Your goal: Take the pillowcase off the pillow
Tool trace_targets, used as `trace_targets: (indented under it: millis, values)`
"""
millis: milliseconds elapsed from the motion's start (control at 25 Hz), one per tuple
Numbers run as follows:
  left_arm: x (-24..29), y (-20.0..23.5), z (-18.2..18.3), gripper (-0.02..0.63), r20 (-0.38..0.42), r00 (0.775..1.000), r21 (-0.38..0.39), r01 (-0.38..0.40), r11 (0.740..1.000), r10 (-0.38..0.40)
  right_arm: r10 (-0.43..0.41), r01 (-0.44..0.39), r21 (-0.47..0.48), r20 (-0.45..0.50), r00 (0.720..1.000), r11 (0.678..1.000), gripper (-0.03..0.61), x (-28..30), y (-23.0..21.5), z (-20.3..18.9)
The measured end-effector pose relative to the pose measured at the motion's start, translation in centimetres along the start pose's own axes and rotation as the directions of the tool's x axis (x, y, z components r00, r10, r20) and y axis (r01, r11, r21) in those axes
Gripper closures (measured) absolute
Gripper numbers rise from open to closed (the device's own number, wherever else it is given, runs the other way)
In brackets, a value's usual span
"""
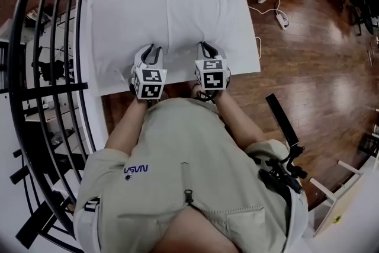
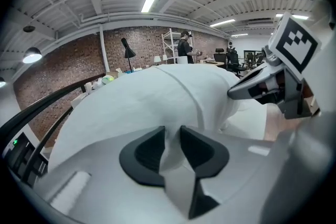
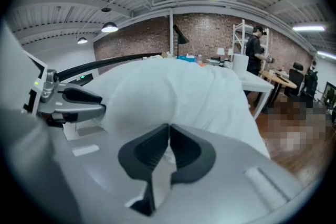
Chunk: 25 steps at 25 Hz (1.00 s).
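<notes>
Pillowcase [image 1: 177,59] hem sits clenched in left gripper [image 2: 172,138] and right gripper [image 3: 169,134] fingers [image 3: 188,153] (side by side); pillow [image 1: 174,3] extends straight beyond.

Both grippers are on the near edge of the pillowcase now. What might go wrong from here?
1. The left gripper pinches only a thin fold of pillowcase, which may slip out when pulled.
2. The right gripper may have bitten deeper than the fabric, so a pull could drag everything off the near edge of the table.
</notes>
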<state>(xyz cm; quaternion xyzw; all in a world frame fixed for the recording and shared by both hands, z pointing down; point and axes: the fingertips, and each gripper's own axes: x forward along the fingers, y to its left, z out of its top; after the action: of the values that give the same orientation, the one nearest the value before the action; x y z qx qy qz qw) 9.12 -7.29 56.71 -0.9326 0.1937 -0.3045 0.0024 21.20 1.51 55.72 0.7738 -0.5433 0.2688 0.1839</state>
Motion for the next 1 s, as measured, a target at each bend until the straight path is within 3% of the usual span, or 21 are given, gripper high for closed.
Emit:
trace_targets:
  millis: [80,160,480,680,1000]
  values:
    - [-0.3,0.3,0.0,0.569,0.005,1.0,0.006,-0.005,1.0,0.005,-0.007,0.007,0.012,0.006,1.0,1.0,0.571,-0.2,0.0,0.1]
    - [-0.6,0.3,-0.2,0.597,0.015,1.0,-0.008,-0.006,1.0,0.006,-0.012,0.012,0.015,0.013,1.0,1.0,0.572,-0.4,0.0,0.1]
    - [-3.6,1.7,2.7,0.603,0.127,0.99,-0.047,-0.059,0.997,0.064,-0.067,0.063,0.049,0.092,0.994,0.997,0.572,-2.4,-1.5,1.2]
    - [-5.6,4.1,4.8,0.603,0.199,0.969,-0.113,-0.122,0.986,0.143,-0.109,0.102,0.055,0.148,0.983,0.993,0.574,-4.0,-2.8,2.6]
    - [-7.3,7.5,6.6,0.604,0.275,0.934,-0.191,-0.179,0.965,0.228,-0.253,0.232,0.119,0.21,0.945,0.965,0.574,-6.6,-8.0,4.4]
